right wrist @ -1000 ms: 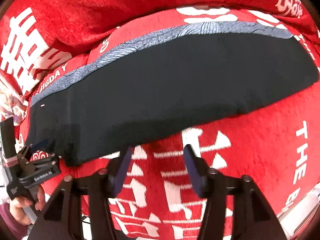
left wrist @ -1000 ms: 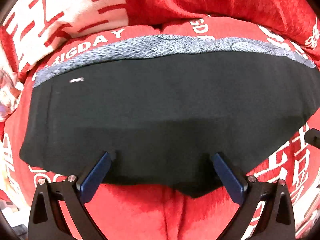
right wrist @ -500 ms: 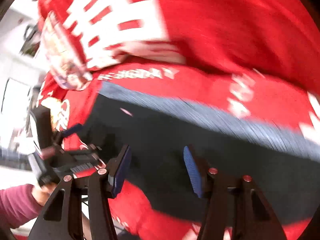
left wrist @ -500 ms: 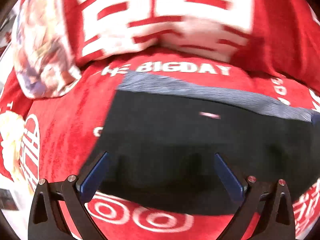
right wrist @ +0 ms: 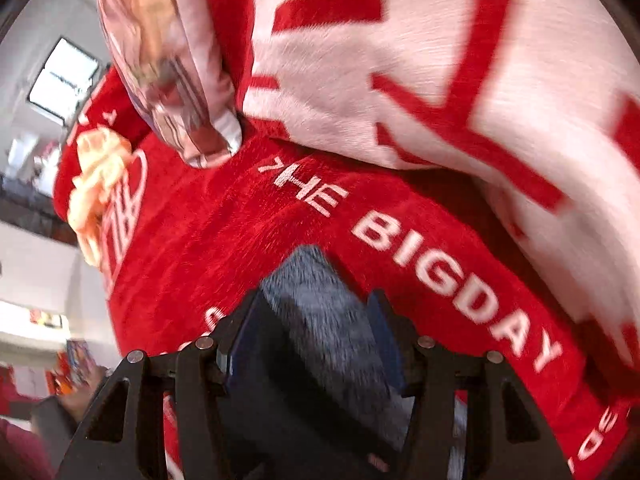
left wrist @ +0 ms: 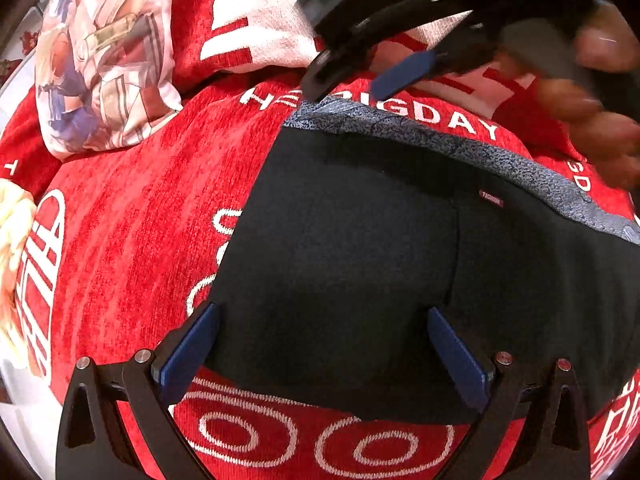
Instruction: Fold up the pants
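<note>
Left gripper (left wrist: 320, 354): I read it as released; its blue pads (left wrist: 188, 354) stand wide apart at the near edge of the cloth, with nothing pinched between them.

Pants (left wrist: 360, 260): black, lying flat on the red blanket (left wrist: 132, 220). The near hem runs between my left fingers. A vertical seam shows right of centre, and a small red label (left wrist: 491, 203) sits near the far edge.

Waistband (left wrist: 460, 146): a speckled grey band along the far edge of the pants, running from far left toward the near right.

Right gripper (right wrist: 316, 332): seen from its own camera, the two pads (right wrist: 384, 334) bracket the grey corner of the pants (right wrist: 320, 312). The frame is smeared, so I judge it clenched on that corner, though I cannot confirm firm contact. From the left camera the same tool (left wrist: 384, 40) sits at the far left corner of the waistband, with the operator's hand (left wrist: 592, 92) blurred behind it.

Blanket lettering (right wrist: 440, 280): white "THE BIGDAY" just beyond the waistband.

Printed pillow (left wrist: 100, 52): far left, resting on the blanket, well apart from the pants.

Red and white cushion (right wrist: 440, 72): farthest back, behind the lettering.
</note>
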`<action>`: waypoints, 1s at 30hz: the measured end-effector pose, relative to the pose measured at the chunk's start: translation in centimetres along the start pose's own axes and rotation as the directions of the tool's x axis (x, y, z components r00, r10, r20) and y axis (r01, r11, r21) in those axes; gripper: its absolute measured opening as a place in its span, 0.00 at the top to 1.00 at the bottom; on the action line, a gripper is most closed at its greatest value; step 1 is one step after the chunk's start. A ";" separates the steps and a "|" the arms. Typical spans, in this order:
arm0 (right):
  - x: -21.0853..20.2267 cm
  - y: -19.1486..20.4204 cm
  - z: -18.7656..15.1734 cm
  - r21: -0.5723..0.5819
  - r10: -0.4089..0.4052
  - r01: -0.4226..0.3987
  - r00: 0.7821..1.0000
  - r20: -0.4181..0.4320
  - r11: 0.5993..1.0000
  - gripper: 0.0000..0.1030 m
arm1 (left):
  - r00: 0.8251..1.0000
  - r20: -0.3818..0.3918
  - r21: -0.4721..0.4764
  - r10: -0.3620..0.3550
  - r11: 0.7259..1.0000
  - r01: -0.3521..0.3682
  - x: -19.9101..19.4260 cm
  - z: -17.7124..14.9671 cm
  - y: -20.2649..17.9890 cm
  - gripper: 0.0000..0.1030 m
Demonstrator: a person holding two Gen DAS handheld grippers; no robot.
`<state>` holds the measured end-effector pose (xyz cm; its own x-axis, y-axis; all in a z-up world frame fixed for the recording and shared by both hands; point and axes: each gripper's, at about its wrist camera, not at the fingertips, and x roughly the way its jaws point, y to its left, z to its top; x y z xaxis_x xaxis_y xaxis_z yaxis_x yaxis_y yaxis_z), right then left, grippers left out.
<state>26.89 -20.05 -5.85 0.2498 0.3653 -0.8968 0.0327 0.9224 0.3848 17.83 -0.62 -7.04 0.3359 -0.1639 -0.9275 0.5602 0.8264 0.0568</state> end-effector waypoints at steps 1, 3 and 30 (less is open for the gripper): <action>0.6 0.0 0.3 -0.006 -0.005 0.005 1.000 -0.010 1.000 0.43 | 1.000 0.004 -0.001 -0.003 1.000 0.003 -0.2 0.0 0.0 0.00; 1.8 -0.3 0.9 0.001 -0.004 0.004 0.999 -0.037 1.000 0.52 | 1.000 0.010 -0.004 -0.011 1.000 0.011 -0.4 -0.1 0.2 0.00; -10.1 -5.8 -12.8 0.413 -0.123 0.097 0.992 0.037 0.906 0.46 | 0.989 -0.140 0.081 -0.052 0.995 0.064 -4.3 -0.3 -2.7 0.00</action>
<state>11.75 -27.51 -1.86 0.2792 0.2443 -0.9286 0.4533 0.8191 0.3517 14.65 -1.98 -3.30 0.1972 -0.1299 -0.9717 0.6396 0.7682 0.0271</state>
